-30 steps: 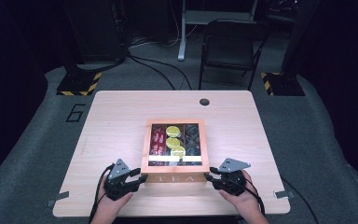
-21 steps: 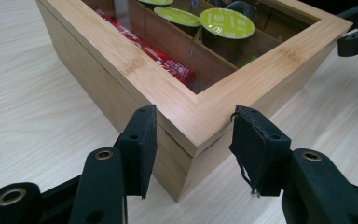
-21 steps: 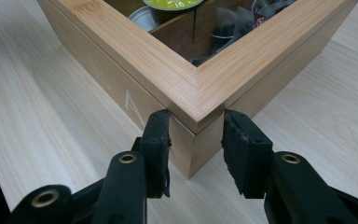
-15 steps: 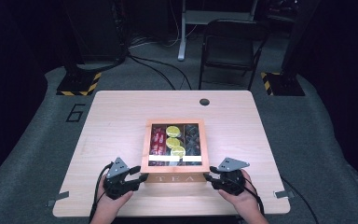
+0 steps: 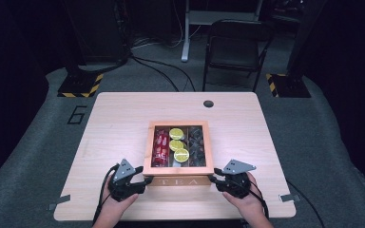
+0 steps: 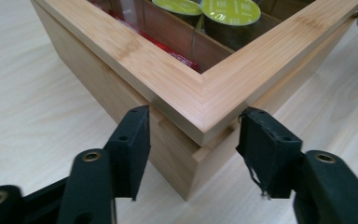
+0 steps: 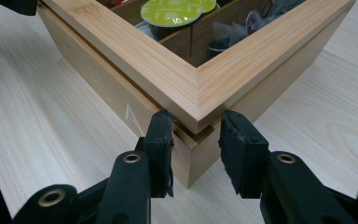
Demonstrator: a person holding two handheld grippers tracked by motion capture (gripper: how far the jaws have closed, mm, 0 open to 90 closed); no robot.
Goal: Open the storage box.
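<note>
Squarely between jaws: box corners (image 6: 200, 100) (both)

From my seat I look down on a pale wooden table (image 5: 123, 118) with a round cable hole (image 5: 208, 103) near its far edge. It stands on grey carpet (image 5: 43, 142) that carries a dark painted "6" (image 5: 77, 114) off the table's far left corner. Beyond the table I see a black folding chair (image 5: 235, 50) and a light metal post (image 5: 187, 28) with cables trailing across the floor. Two dark stand bases edged in yellow-and-black hazard tape (image 5: 80, 85) sit to either side, the other one (image 5: 285, 84) by the chair. The room behind falls into darkness; light lands mainly on the tabletop.
</note>
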